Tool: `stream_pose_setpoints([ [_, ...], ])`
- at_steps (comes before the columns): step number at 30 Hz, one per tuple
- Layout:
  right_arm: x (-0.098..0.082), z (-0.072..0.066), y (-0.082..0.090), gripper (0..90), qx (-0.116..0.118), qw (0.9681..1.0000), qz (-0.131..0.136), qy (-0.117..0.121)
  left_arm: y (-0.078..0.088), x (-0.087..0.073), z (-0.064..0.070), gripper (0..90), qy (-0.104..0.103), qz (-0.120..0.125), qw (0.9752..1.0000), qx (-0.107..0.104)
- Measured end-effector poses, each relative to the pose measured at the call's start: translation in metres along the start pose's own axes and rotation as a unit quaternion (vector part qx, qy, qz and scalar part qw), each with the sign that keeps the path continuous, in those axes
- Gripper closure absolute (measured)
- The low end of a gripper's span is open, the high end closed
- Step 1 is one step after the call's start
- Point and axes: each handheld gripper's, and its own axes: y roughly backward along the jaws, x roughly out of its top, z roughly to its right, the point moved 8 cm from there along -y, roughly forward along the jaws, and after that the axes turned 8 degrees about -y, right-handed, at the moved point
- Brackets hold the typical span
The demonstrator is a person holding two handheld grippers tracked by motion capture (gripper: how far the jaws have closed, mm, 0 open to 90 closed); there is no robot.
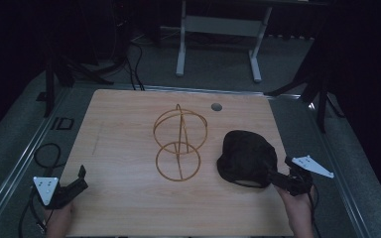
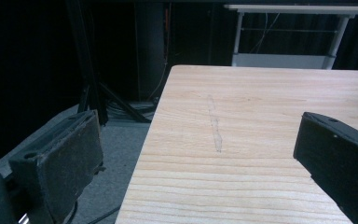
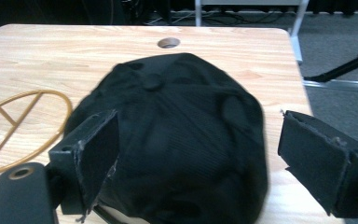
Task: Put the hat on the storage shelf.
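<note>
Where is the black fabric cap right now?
In the high view the black fabric cap lies on the wooden table's right side, between the gold wire stand and the open right gripper.

The light wooden table is overlooked from above in the high view. Its left edge is seen low and close in the left gripper view. The black fabric cap, lower right in the high view, is faced closely in the right gripper view.

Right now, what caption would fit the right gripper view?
Open right gripper straddling a black cap on the wooden table, wire stand alongside.
</note>
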Motion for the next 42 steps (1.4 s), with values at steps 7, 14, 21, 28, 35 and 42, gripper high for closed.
stream_pose_setpoints([
  [7,0.002,-0.019,-0.02,12.1,0.011,0.9999,-0.003,0.009,-0.001,0.0,0.002,1.8,-0.002,0.0,1.0,-0.003],
  [14,0.001,-0.027,-0.042,10.7,-0.006,0.9998,-0.011,0.014,-0.001,0.0,0.002,1.8,-0.003,-0.001,1.0,-0.005],
  [21,-0.006,-0.025,-0.059,10.3,-0.043,0.9986,-0.026,0.015,-0.001,0.0,0.002,1.8,-0.002,0.001,1.0,-0.007],
  [28,-0.019,-0.022,-0.068,20.8,-0.068,0.9961,-0.036,0.042,0.0,0.0,0.003,1.8,-0.005,0.001,0.9999,-0.009],
  [35,-0.035,-0.016,-0.077,50.7,-0.059,0.9932,-0.08,0.06,0.0,0.0,0.003,1.8,-0.004,0.002,0.9999,-0.009],
  [42,-0.046,-0.015,-0.085,52.5,-0.038,0.9919,-0.111,0.048,0.0,0.001,0.003,1.8,-0.002,0.002,1.0,-0.009],
])
